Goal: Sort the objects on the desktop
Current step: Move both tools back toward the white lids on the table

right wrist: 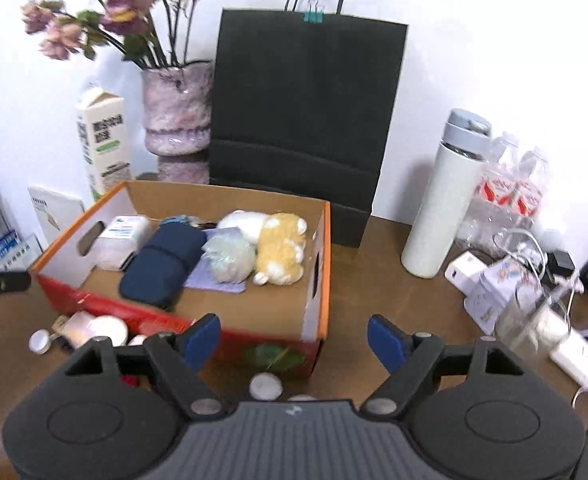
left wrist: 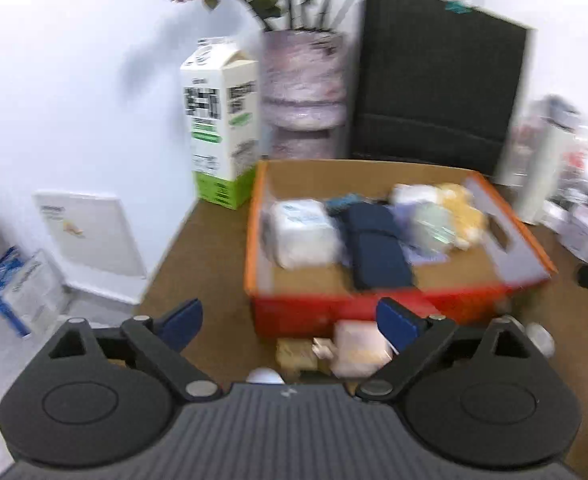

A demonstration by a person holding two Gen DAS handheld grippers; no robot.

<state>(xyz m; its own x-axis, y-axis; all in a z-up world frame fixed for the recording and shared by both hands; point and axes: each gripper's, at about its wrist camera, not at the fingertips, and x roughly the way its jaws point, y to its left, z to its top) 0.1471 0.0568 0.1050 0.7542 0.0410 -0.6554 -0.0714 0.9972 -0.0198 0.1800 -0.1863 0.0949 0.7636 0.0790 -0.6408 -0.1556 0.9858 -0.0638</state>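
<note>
Landmark: the orange-rimmed open cardboard box [right wrist: 197, 320], standing on the brown tabletop [right wrist: 374, 272].

Left of the box, toward the back wall: a white-and-green gable-top carton [right wrist: 103, 140], upright. Behind the box's back left corner, a mottled pink ceramic vase [right wrist: 175, 112] with dried purple flowers. Directly behind the box, a tall black paper bag [right wrist: 306, 120], upright, with a teal binder clip at its top edge.

Inside the box, left to right: a white plastic-wrapped tissue pack [right wrist: 121, 240] against the left wall; a dark navy fabric pouch [right wrist: 157, 268] just beside it; a pale bag of greenish material [right wrist: 229, 258] lying on a lilac cloth; a yellow-and-white plush toy [right wrist: 281, 252] touching a white plush behind it, near the right wall.

In front of the box, at its left front corner: a cluster of small items — a pale pink packet [left wrist: 358, 348], a tan block [left wrist: 294, 354], several small white round lids [right wrist: 265, 386]. Left view is motion-blurred; finer identification not possible.

Right of the box, well apart: a white cylindrical flask with grey lid [right wrist: 442, 200], upright; beyond it, clear plastic bottles with red labels, white chargers and tangled cables.

Left hand-held gripper [left wrist: 289, 320]: blue pads spread wide, nothing between them, hovering over the small items at the box front — the right pad overlaps the pink packet in view; contact cannot be told.

Right hand-held gripper [right wrist: 294, 340]: pads likewise wide apart and empty, in front of the box's right front corner.
</note>
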